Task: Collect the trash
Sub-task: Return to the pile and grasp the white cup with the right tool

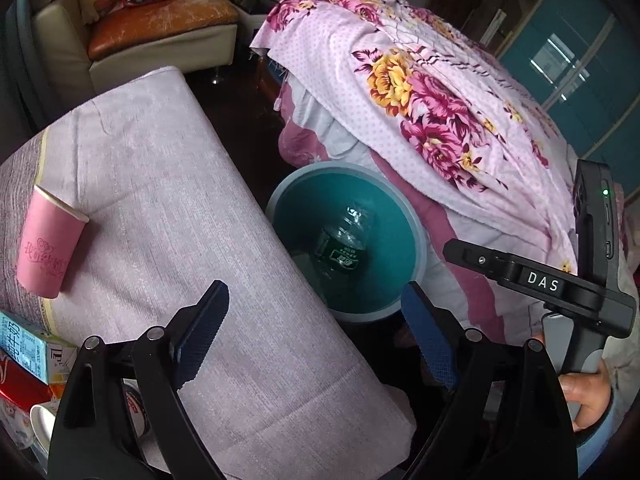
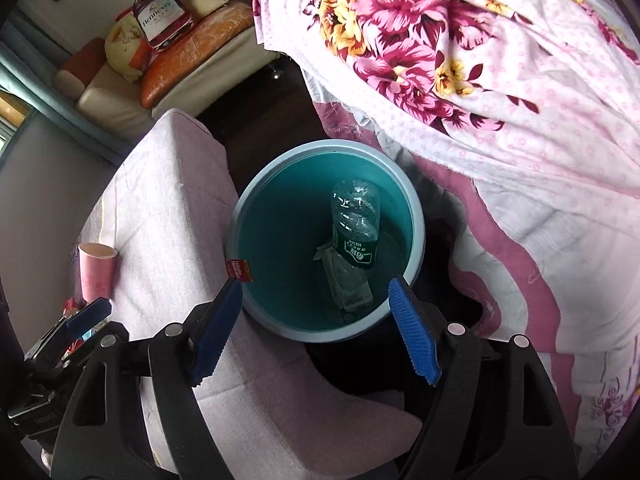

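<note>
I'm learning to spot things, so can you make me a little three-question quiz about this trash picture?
1. True or false: the clear plastic bottle with a green label lies on the table.
2. Where does the pink paper cup sit? A) in the bin B) on the lilac tablecloth C) on the floral bedsheet
3. Fill in: the round teal trash bin with a pale blue rim holds the bottle and a flattened ____.

Key:
1. False, it is inside the bin.
2. B
3. Wrapper; it looks like clear crumpled packaging.
</note>
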Available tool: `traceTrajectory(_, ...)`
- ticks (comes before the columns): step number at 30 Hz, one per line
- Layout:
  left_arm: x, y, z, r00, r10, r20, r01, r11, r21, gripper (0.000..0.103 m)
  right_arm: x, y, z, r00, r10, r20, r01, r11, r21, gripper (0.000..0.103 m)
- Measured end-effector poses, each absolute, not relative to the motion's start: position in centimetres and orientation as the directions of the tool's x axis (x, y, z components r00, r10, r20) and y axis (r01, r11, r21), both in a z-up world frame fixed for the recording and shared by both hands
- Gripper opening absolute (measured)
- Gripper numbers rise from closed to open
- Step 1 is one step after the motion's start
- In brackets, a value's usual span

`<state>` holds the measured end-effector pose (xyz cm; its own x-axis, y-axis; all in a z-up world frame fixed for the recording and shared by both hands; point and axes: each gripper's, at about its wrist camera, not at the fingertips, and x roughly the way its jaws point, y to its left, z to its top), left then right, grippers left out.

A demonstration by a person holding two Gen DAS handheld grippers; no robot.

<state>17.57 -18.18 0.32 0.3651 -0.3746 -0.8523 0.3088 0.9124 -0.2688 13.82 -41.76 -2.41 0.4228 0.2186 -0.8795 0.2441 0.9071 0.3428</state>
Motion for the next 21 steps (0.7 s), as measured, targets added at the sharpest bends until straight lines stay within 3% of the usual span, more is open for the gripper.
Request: traceTrajectory(21, 11.1, -5.1, 4.2, 0.503, -0.32, -0.803, 0.155, 0.947, -0.281, 0.09, 9.8, -29.3, 2.4, 0.435, 0.271, -0.859, 0.001, 0.953, 0.302, 0.074)
